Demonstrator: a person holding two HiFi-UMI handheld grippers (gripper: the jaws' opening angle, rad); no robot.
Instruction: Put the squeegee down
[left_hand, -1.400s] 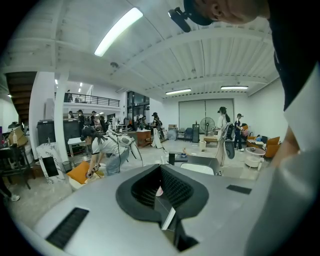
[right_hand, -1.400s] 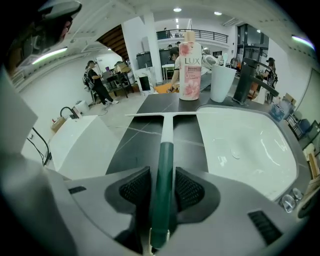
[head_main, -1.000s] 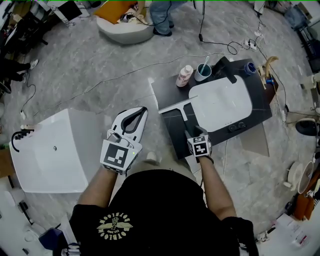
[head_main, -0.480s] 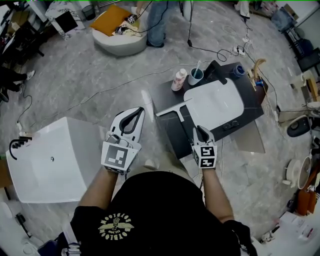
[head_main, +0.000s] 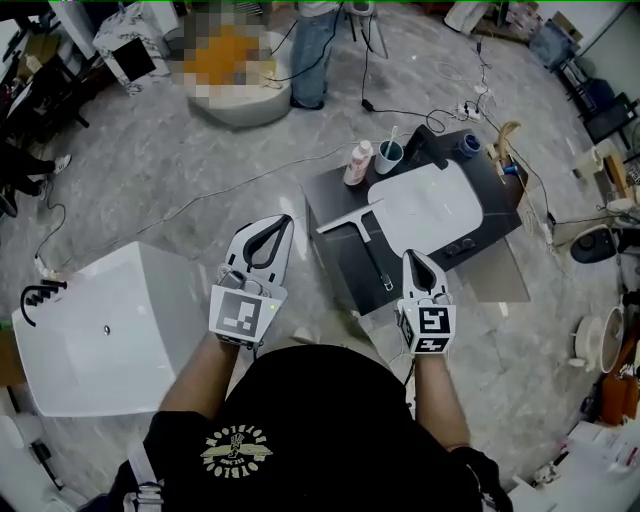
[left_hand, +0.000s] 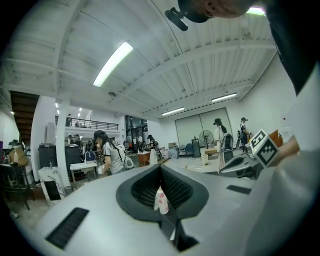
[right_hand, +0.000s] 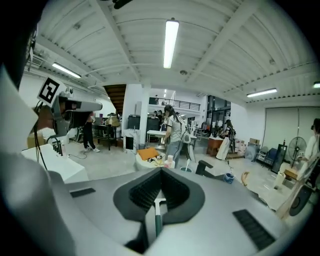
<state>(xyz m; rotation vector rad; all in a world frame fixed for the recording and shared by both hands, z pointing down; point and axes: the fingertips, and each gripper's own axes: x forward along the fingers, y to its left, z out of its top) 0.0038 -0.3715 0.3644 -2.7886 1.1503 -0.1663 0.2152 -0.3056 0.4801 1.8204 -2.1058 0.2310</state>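
Observation:
The squeegee (head_main: 364, 243) lies flat on the dark countertop (head_main: 335, 262), blade toward the far left, handle pointing at me. My right gripper (head_main: 412, 260) hovers above and just right of the handle end. Its jaws have just been closing with nothing between them and now stand shut. In the right gripper view the squeegee (right_hand: 158, 212) shows through the hollow behind the closed tips of the right gripper (right_hand: 161, 171). My left gripper (head_main: 284, 221) hangs left of the counter, tips together and empty. In its own view the left gripper (left_hand: 160, 167) points level across the room.
A white sink basin (head_main: 425, 210) is set in the counter, with a pink bottle (head_main: 356, 162), a cup holding a toothbrush (head_main: 390, 153) and a black faucet (head_main: 435, 143) behind it. A white tub (head_main: 100, 325) sits on the floor at left. Cables cross the floor; a person (head_main: 315, 50) stands beyond.
The right gripper let go of the squeegee handle, rose off it and shut. The squeegee stays lying on the counter. The left gripper rose slightly.

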